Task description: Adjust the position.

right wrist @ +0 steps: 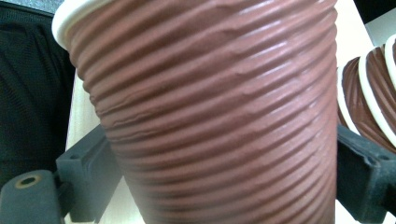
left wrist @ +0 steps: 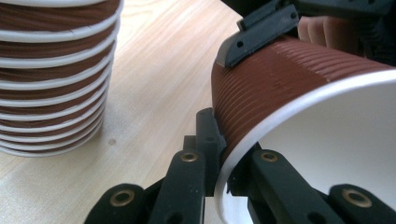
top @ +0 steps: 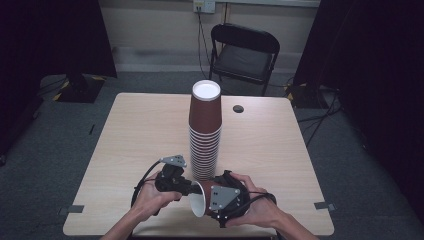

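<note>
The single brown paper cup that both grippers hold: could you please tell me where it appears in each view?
High view: the single cup lies on its side at bottom centre, between the two grippers.
Left gripper view: right half, white rim toward the camera.
Right gripper view: fills the centre, ribbed wall between the jaws.
Shared landmark: the stack of cups, at upper left in the left gripper view and the right edge in the right gripper view.

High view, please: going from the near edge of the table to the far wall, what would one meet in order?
Loose brown cup held on its side, stack of cups, round hole in the table, black folding chair, wall socket.
</note>
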The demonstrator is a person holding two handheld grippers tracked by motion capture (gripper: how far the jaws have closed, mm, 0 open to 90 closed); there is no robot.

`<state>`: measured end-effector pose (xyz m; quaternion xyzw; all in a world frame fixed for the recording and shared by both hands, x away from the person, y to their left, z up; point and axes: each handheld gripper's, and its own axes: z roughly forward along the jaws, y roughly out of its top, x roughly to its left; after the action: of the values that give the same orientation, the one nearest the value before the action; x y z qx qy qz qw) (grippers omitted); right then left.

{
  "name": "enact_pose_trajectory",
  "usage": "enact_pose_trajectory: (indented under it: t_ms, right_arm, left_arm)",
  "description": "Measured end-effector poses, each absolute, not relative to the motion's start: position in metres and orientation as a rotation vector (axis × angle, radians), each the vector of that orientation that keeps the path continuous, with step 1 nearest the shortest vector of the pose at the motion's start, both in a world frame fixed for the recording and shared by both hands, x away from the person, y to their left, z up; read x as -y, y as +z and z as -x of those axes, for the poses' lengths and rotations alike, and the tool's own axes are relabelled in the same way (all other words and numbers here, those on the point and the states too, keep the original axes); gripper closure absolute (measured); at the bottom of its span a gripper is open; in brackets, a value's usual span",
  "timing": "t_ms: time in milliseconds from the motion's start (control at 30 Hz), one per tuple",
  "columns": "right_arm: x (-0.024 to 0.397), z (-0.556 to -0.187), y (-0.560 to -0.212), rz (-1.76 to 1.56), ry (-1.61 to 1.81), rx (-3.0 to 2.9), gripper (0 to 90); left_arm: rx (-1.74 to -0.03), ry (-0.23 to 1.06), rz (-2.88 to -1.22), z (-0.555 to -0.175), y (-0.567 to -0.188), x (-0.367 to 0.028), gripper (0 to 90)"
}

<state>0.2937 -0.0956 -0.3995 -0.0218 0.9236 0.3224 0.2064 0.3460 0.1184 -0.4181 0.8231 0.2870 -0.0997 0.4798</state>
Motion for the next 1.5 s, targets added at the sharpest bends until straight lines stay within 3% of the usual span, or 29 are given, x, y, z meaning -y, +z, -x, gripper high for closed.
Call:
enact_pose_trajectory:
  t_ms: [333,600,1500]
  right_arm:
    - [0.097,-0.300,-0.396,-0.035,1.029,-2.572,12.1]
    - [0.094,-0.305,-0.395,-0.056,1.057,-2.589,10.4]
    - [0.081,-0.297,-0.407,-0.007,1.054,-2.528,10.9]
  left_arm:
    - [-0.723,-0.176,-1.934,-0.342,-0.415,-0.125,83.0]
    - [-0.744,-0.192,-1.930,-0.343,-0.413,-0.127,88.0]
    - [-0.779,-0.244,-1.960,-0.345,-0.419,-0.122,85.9]
